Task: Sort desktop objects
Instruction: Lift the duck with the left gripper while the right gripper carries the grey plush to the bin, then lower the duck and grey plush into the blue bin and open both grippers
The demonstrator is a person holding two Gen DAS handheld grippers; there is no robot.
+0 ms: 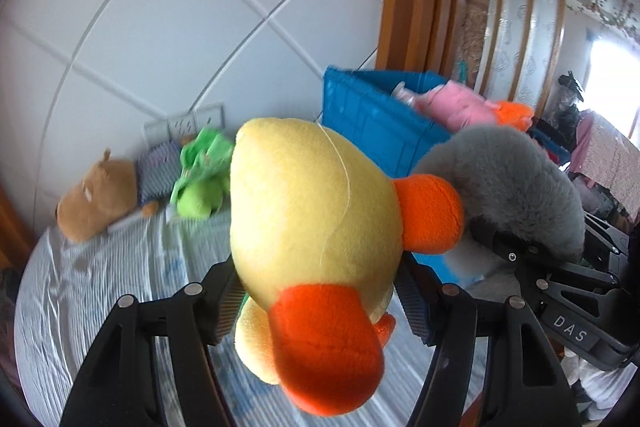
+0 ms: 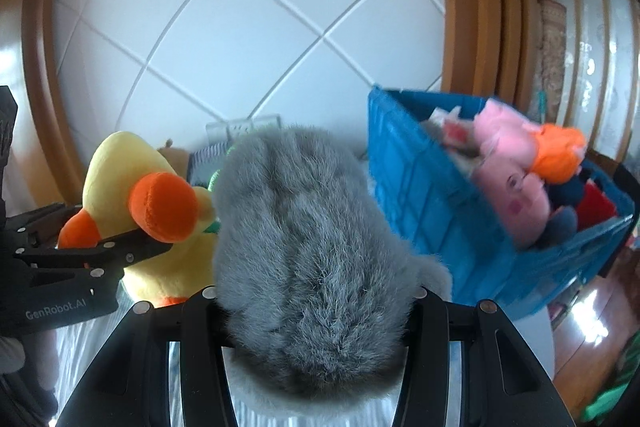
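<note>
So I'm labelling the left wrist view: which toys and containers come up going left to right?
Brown plush → green plush → yellow duck → grey plush; the blue crate sits behind.

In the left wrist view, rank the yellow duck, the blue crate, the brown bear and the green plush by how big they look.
As they look, largest first:
1. yellow duck, though it's closest to the camera, held in the left gripper
2. blue crate
3. brown bear and green plush, too alike to rank

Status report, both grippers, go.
Left gripper shut on yellow duck. Right gripper shut on grey plush. Blue crate ahead, part-filled, path open.
</note>
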